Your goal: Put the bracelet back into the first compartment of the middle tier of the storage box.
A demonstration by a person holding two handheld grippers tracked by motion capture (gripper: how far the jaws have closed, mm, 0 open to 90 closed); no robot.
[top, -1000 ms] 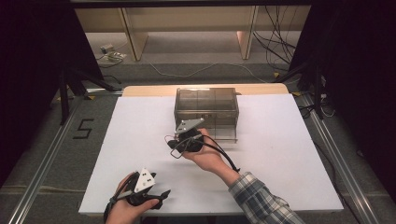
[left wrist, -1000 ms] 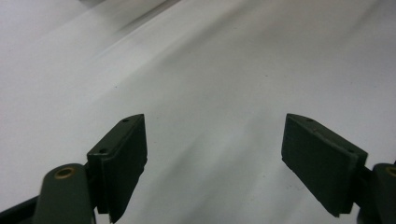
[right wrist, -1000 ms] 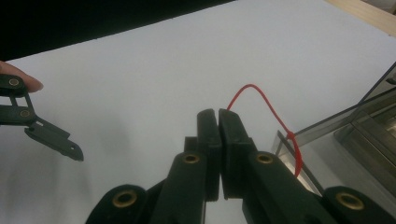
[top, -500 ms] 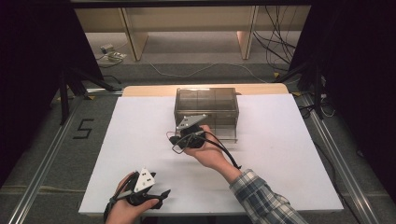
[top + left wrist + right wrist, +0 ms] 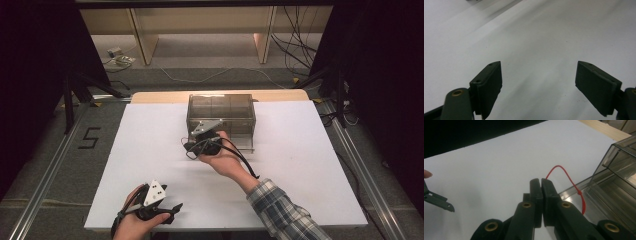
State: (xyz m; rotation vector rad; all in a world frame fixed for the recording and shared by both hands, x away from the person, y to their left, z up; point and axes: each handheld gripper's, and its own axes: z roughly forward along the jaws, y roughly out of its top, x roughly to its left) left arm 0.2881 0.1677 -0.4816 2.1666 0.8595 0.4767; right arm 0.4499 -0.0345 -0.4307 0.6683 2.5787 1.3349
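Note:
My right gripper (image 5: 191, 146) hovers just in front of a smoky clear plastic box (image 5: 221, 111) at the back middle of the white board (image 5: 300, 160). In the right gripper view its jaws (image 5: 540, 180) are pressed together, and a thin red cord (image 5: 565, 173) loops out from their tip and runs down past a knot toward the box's open front (image 5: 614, 177). My left gripper (image 5: 169, 210) rests low near the board's front edge. Its jaws (image 5: 539, 67) stand wide apart over bare white surface with nothing between them.
The box has several compartments and stands near the wooden table's far edge (image 5: 150, 96). Metal rails (image 5: 45, 175) run along both sides of the board. Cables (image 5: 300, 45) lie on the floor behind. The left gripper's jaw tip (image 5: 439, 200) shows in the right gripper view.
My right hand has edged slightly farther away, toward the box, with the jaws still pressed together. The left hand has stayed in place.

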